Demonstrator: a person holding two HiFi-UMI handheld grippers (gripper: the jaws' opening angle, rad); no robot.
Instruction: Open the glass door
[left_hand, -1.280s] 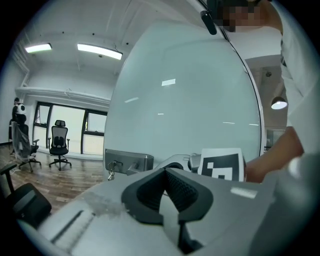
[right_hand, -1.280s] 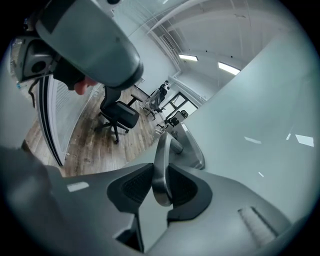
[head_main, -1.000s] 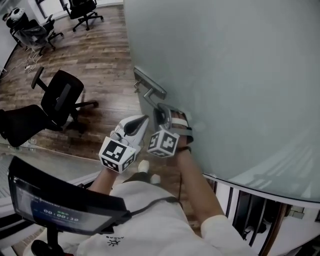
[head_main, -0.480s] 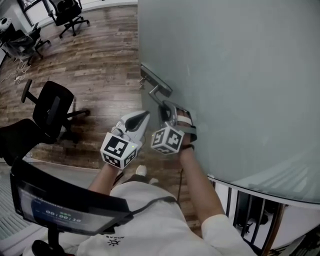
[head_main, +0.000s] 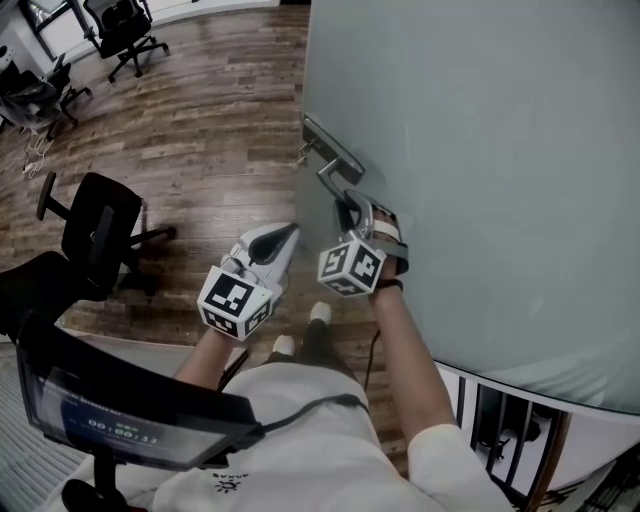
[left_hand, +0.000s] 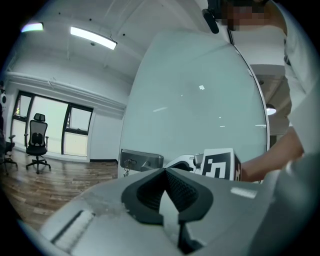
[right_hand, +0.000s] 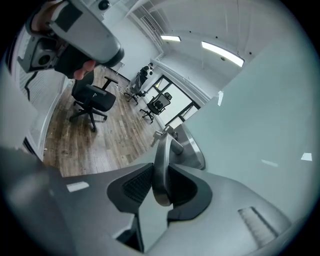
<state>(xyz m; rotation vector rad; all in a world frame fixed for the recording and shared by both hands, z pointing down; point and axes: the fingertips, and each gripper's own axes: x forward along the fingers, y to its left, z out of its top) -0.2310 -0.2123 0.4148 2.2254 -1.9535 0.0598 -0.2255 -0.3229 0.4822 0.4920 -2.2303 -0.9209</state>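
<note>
On glass door (head_main: 480, 150), lever (head_main: 331, 184) points toward right tongs (right_hand: 161, 175) clamping it; left tongs (left_hand: 165, 172) closed.

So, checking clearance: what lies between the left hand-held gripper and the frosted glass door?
The right hand-held gripper, shut on the silver metal lever handle; head view.

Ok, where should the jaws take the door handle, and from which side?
Grip the lever near its free end, coming in from that end, away from the lock plate. It's a slim bar standing off the glass, so jaws fit either side, as the right gripper shows.
</note>
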